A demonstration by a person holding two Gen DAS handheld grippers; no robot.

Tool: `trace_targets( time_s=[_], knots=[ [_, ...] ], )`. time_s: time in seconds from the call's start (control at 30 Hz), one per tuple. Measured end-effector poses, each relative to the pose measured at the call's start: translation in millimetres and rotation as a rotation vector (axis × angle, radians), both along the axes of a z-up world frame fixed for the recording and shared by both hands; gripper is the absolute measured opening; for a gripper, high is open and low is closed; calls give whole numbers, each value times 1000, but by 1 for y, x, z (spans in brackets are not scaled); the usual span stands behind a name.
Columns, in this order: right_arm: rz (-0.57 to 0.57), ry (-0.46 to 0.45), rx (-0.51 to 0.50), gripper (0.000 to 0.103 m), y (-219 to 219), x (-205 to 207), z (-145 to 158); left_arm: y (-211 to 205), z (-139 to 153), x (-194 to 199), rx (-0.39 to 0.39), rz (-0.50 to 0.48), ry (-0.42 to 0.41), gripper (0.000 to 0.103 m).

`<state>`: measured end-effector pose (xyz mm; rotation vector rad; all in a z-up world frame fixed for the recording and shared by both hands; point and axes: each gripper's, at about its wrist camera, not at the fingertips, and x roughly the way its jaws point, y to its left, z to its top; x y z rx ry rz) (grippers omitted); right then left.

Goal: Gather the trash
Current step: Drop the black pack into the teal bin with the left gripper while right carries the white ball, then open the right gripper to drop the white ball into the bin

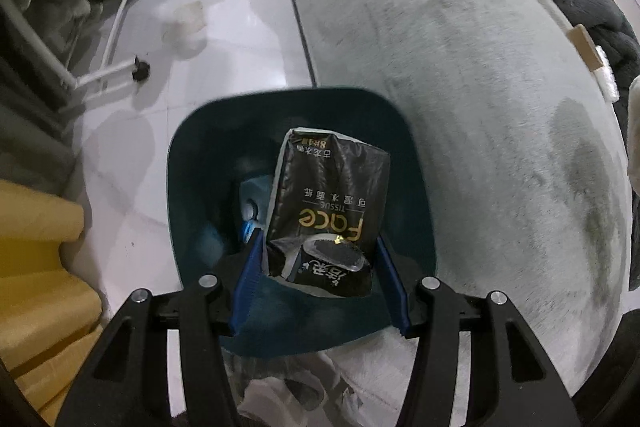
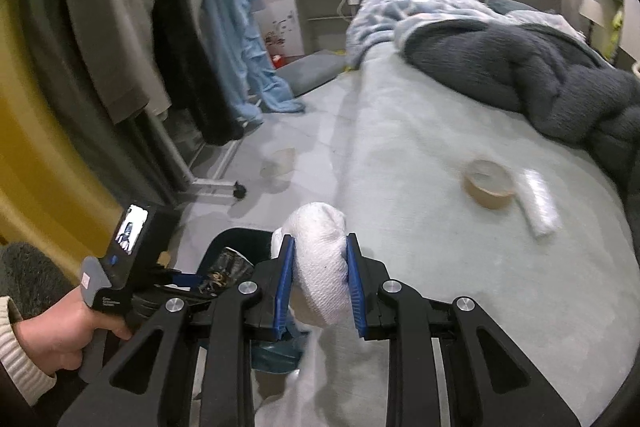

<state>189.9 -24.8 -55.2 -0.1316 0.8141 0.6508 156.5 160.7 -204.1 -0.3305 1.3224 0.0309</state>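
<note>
Left wrist view, pointing steeply down: the left gripper (image 1: 320,263) sits low-centre of frame w/ its blue pads about half open, a black tissue pack (image 1: 326,211) between them. The pack's crumpled bottom end lies against the left pad; whether the right pad presses it can't be told, so the grip is unclear. The pack hangs right over the mouth of a dark teal bin (image 1: 188,163), which fills the centre of the frame, prob. so it falls inside once freed; some pale blue trash already lies at the bin's bottom. The bin stands on shiny white floor, just beside the edge of a grey-green bed (image 1: 460,87) that takes up the right half. Right wrist view, angled forward and down: the right gripper (image 2: 320,279) at lower centre is nearly closed, blue pads squeezing a wad of white tissue (image 2: 320,263) from both sides, held firm for carrying. At lower left a hand (image 2: 60,331) in a cream cuff grips the other tool's handle over the bin, seen as a dark rim at centre-left. Still on the bed, right of centre: a roll of brown tape (image 2: 489,183) and, touching it, a small white plastic roll (image 2: 538,203). Dark grey blanket at upper right; clothes hang at upper left.
</note>
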Motion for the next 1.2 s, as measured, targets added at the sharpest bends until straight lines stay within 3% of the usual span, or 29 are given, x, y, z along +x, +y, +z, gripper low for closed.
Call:
trace_targets(
  time_s=[0.13,0.2,0.27,0.6,0.83,1.07,1.2],
  knots=[
    [53,11,-10,26,26,-3,-8,13,-8,-7,-25,27,35,58],
    [83,23,-27,26,41,-5,-18,21,-11,-10,-32,42,42,65],
    [106,32,-55,26,53,-7,-28,29,-13,-14,-34,56,41,81],
    [159,103,-158,26,91,1,-80,70,-4,-28,-32,100,-29,87],
    [167,153,-192,26,109,5,-102,85,16,-33,33,85,-130,91],
    [168,188,-227,29,115,6,-122,91,55,-34,76,78,-289,93],
    [171,206,-241,45,116,5,-129,90,81,-31,83,64,-368,93]
  ],
)
